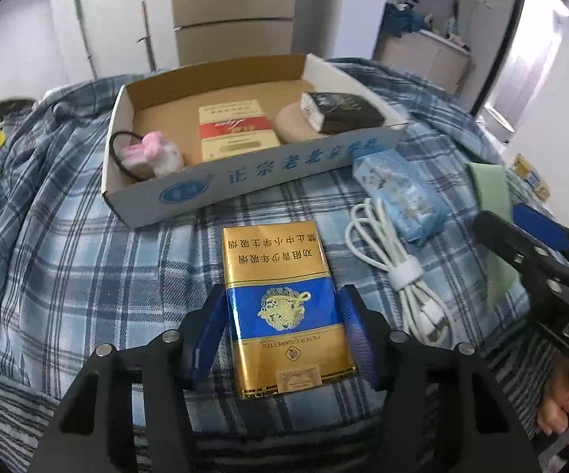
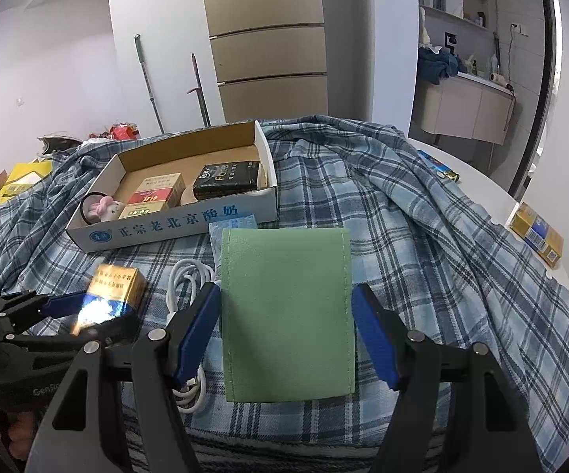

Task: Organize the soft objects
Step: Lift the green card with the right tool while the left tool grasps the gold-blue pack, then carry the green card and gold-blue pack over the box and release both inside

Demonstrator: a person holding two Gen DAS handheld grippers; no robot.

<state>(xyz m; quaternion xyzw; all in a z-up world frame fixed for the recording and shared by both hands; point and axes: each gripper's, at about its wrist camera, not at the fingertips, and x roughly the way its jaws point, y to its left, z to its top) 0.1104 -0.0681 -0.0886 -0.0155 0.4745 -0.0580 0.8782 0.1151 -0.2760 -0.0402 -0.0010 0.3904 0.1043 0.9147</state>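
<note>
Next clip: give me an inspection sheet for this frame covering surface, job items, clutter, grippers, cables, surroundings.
Surface: rumpled blue plaid cloth over the table.
Job's things: shallow white cardboard tray holds a pink plush toy, a red-and-cream pack and a black tissue packet; gold-and-blue cigarette pack and green fabric pouch lie outside the tray.
Clutter: light-blue tissue packet; yellow box on bare table.
Grippers: left gripper straddles the cigarette pack; right gripper straddles the pouch, a gap showing at one finger.
Cables: coiled white cable.
Surroundings: beige refrigerator, mops, bathroom doorway.
</note>
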